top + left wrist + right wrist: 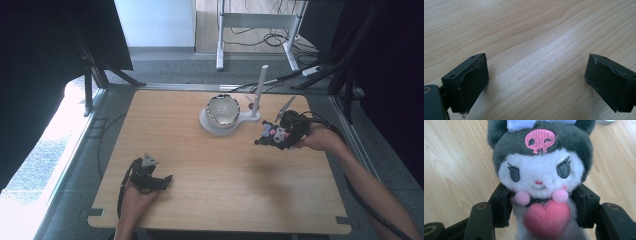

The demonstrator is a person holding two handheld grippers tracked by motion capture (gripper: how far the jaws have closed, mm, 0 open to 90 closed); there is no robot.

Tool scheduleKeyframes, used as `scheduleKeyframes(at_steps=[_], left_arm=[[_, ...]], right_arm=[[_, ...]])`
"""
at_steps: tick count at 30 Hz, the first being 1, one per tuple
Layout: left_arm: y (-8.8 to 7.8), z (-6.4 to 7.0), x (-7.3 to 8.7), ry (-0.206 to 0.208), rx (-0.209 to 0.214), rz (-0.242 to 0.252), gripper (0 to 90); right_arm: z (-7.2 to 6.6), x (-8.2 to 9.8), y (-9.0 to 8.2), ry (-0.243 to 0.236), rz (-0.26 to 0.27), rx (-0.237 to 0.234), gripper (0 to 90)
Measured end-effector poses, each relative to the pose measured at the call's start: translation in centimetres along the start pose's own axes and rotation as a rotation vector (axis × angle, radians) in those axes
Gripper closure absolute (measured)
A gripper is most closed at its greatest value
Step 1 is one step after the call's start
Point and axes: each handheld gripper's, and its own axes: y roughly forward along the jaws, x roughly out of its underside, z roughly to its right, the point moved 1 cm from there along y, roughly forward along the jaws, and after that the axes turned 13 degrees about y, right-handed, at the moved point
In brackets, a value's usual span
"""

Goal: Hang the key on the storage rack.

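A small plush toy (540,173) with a dark grey hood, a pink skull patch, a white face and a pink heart sits between the jaws of my right gripper (541,206), which is shut on its neck and body. From the high view that right gripper (272,136) hangs above the table's right half with the plush toy (274,133) at its tip, right of a white bowl (223,110) on a white stand base (216,125). My left gripper (165,180) rests near the front left of the table; its jaws stand wide open over bare wood in the left gripper view (536,80).
A white upright post (259,90) rises from the stand beside the bowl. The wooden table (200,200) has edges on all sides with grey floor around it. Black cables trail from both grippers. Dark frame legs stand at the far corners.
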Motion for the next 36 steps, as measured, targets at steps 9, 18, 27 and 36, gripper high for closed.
scheduleKeyframes(at_steps=[9,18,27,36], left_arm=[[0.0,0.0,0.0,0.000,0.000,0.001,4.9],[0.0,0.0,0.0,-0.003,-0.001,0.002,4.9],[0.0,0.0,0.0,-0.003,0.001,0.003,4.9],[0.0,0.0,0.0,-0.002,0.004,0.000,4.9]], right_arm=[[2.0,-0.7,-2.3,0.040,0.033,0.030,41.0],[4.1,-1.5,-4.0,0.106,0.050,0.042,41.0],[5.8,-2.3,-5.3,0.162,0.072,0.059,41.0],[7.9,-3.1,-6.8,0.225,0.103,0.078,41.0]])
